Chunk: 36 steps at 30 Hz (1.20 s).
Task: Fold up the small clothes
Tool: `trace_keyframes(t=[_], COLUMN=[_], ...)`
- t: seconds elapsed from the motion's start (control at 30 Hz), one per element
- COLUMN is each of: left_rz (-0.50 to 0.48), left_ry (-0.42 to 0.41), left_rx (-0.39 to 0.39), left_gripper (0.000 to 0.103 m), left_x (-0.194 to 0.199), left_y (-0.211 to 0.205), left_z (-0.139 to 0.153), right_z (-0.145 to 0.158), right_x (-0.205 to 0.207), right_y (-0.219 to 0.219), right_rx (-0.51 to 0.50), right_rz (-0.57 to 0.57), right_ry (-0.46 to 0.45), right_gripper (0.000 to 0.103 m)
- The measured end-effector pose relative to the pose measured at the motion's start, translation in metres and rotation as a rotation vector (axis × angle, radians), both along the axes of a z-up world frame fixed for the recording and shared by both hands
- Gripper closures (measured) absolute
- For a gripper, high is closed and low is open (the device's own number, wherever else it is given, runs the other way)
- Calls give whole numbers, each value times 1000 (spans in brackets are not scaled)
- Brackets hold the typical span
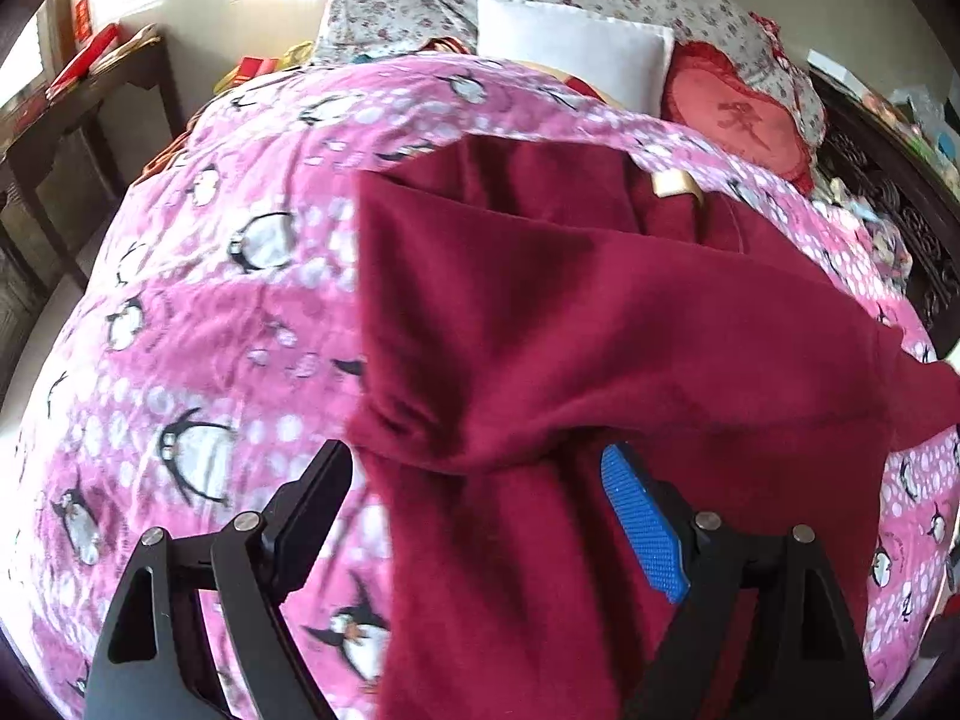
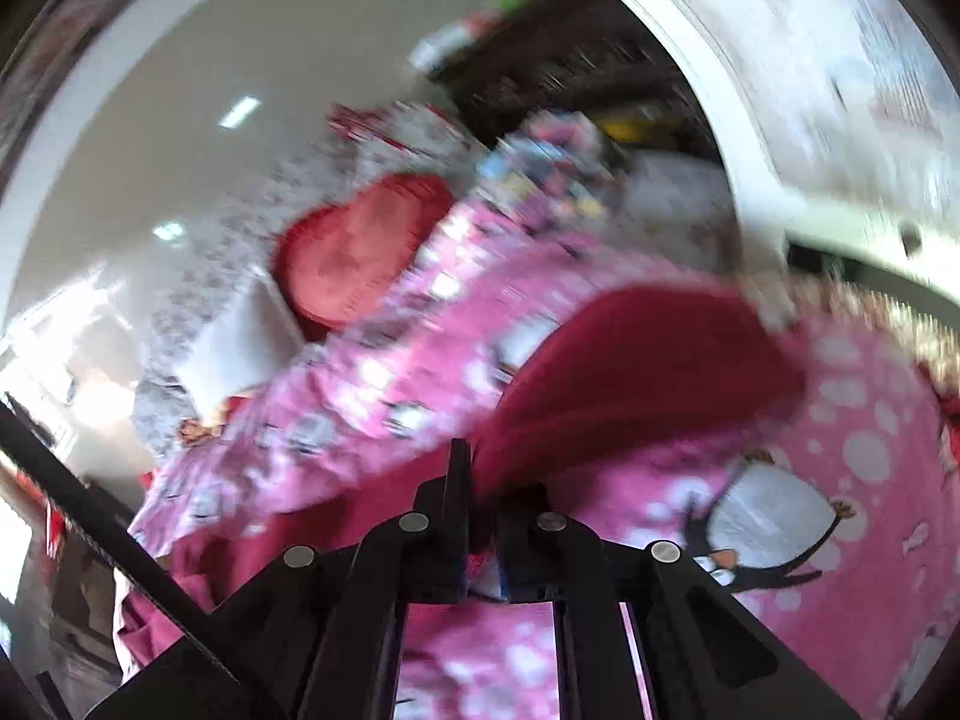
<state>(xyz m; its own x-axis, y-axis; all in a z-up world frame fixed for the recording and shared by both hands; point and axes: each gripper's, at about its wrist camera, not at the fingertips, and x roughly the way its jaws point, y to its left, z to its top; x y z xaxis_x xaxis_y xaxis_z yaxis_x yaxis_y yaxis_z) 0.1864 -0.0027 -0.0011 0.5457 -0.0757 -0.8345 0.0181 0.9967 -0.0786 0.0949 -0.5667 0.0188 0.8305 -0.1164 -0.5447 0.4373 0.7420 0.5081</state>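
The dark red fleece garment lies on the pink penguin-print blanket that covers the bed, one part folded across itself in a thick band and a cream neck label showing at its far edge. The right gripper is clamped on a bunched end of that same red cloth, its jaws together with fabric pinched between them and the cloth fanning out ahead of the fingers. The left gripper has its jaws wide apart, with a hanging fold of the garment between them; the blue pad appears clear of the cloth, so this side looks unheld. To do this step well, I judge the left jaws should close on the near fold before the right hand draws its end across, so that the fabric is kept taut and the edges meet squarely; fleece this thick will probably bunch and slide if pulled from one side alone. The left wrist view gives the garment's whole layout, the white pillow and the red heart-shaped cushion at the head of the bed. The right wrist view, badly blurred, alone shows the actual pinch on the cloth.
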Motion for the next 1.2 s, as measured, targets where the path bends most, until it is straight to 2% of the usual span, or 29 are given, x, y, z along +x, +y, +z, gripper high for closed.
trace_keyframes(t=[0.07, 0.2, 0.27, 0.33, 0.4, 0.47, 0.53, 0.6, 0.63, 0.67, 0.7, 0.73, 0.77, 0.8, 0.87, 0.97, 1.07, 1.13, 1.2], left_rz=[24, 79, 107, 133, 151, 164, 179, 191, 192, 188, 183, 175, 161, 145, 129, 101, 76, 63, 62], left_ry=[-11, -21, -26, -31, -29, -26, -16, -2, 3, 12, 16, 16, 10, 0, -15, -23, -23, -27, -21], left_rx=[-15, -53, -76, -95, -102, -102, -107, -114, -117, -122, -125, -128, -129, -124, -114, -137, -167, -159, -120], left_gripper=[18, 18, 18, 18, 18, 18, 18, 18, 18, 18, 18, 18, 18, 18, 18, 18, 18, 18, 17], left_x=[-1, -1, -1, -3, -2, -2, -1, 3, 4, 5, 6, 6, 6, 5, 6, 10, 13, 13, 17], left_y=[14, 44, 57, 69, 81, 88, 97, 102, 101, 101, 99, 97, 95, 91, 85, 72, 61, 57, 53], left_z=[5, 11, 13, 14, 13, 10, 5, -3, -5, -9, -10, -11, -11, -10, -7, -4, -3, -4, -7], right_z=[28, 94, 110, 115, 104, 84, 50, 8, -10, -24, -36, -43, -42, -36, -22, -3, 8, 15, 23], right_x=[0, 14, 25, 43, 62, 78, 92, 107, 112, 117, 118, 116, 113, 107, 97, 85, 80, 75, 70], right_y=[23, 114, 160, 225, 290, 336, 384, 421, 435, 444, 449, 448, 444, 431, 412, 380, 364, 344, 323], right_rx=[-86, -240, -301, -384, -461, -495, -525, -519, -522, -518, -505, -480, -454, -411, -354, -291, -315, -309, -310], right_rz=[59, 271, 375, 518, 657, 765, 869, 973, 1014, 1050, 1081, 1097, 1101, 1093, 1063, 1008, 936, 873, 819], right_ry=[-41, -151, -178, -184, -160, -124, -72, 19, 70, 116, 158, 188, 188, 160, 114, 50, 41, 13, -1], right_gripper=[96, 96, 96, 96, 96, 96, 96, 95, 93, 84, 77, 62, 53, 49, 34, 29, 29, 28, 25])
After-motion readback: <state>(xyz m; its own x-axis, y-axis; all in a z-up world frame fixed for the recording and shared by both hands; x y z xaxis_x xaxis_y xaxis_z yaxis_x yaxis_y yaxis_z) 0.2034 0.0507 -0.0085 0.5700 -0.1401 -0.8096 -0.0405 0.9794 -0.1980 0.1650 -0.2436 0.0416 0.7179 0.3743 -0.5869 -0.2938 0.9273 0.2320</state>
